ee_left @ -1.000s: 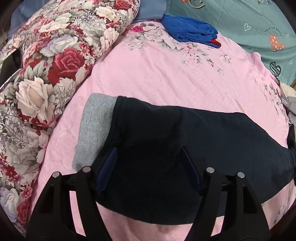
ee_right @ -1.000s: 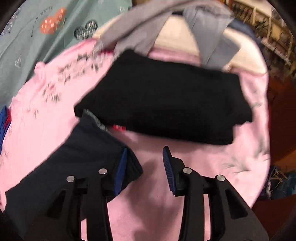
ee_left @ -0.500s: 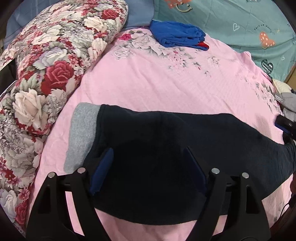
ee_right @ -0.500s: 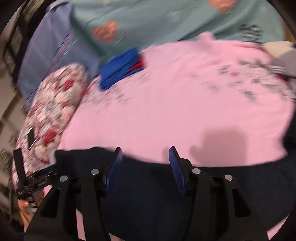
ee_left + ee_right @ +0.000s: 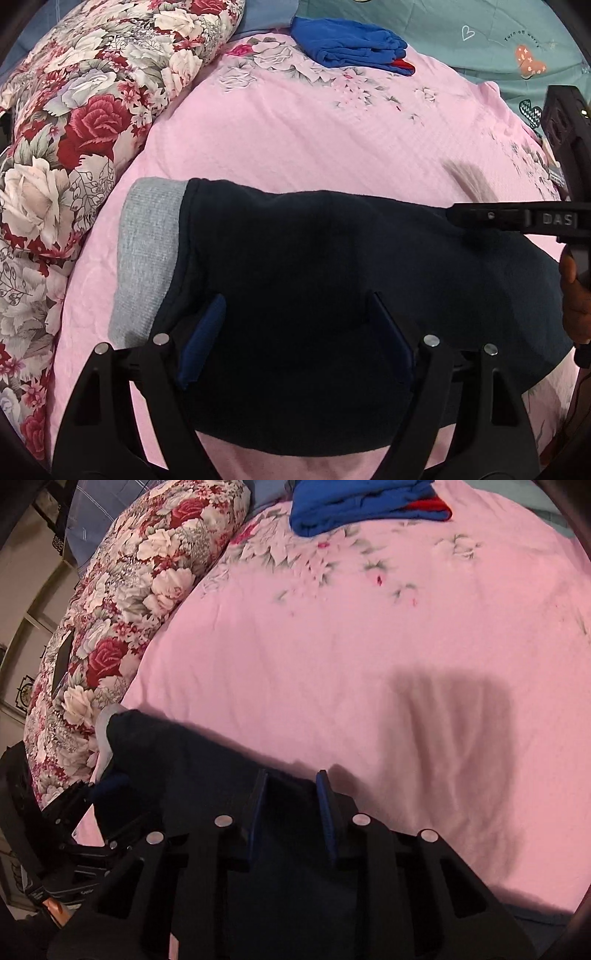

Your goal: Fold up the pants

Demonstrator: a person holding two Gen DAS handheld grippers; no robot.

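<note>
Dark navy pants (image 5: 314, 266) with a grey waistband (image 5: 147, 251) lie flat on the pink bedspread (image 5: 314, 140). My left gripper (image 5: 295, 332) is open, its fingers spread wide over the pants near the waistband end. My right gripper (image 5: 291, 805) hovers over the far edge of the pants (image 5: 207, 775), jaws narrowed with a gap between the blue pads and no cloth pinched. The right gripper also shows in the left wrist view (image 5: 509, 218) at the right, above the pants' far edge. The left gripper shows in the right wrist view (image 5: 85, 812) at lower left.
A floral pillow (image 5: 74, 110) lies along the left side of the bed. A folded blue garment (image 5: 351, 48) sits at the far end of the bedspread. A teal quilt (image 5: 498, 37) lies beyond at the upper right.
My right gripper swung from the right end of the bed over to the pants' far edge and narrowed its jaws. The left gripper stayed open over the pants and shifted slightly.
</note>
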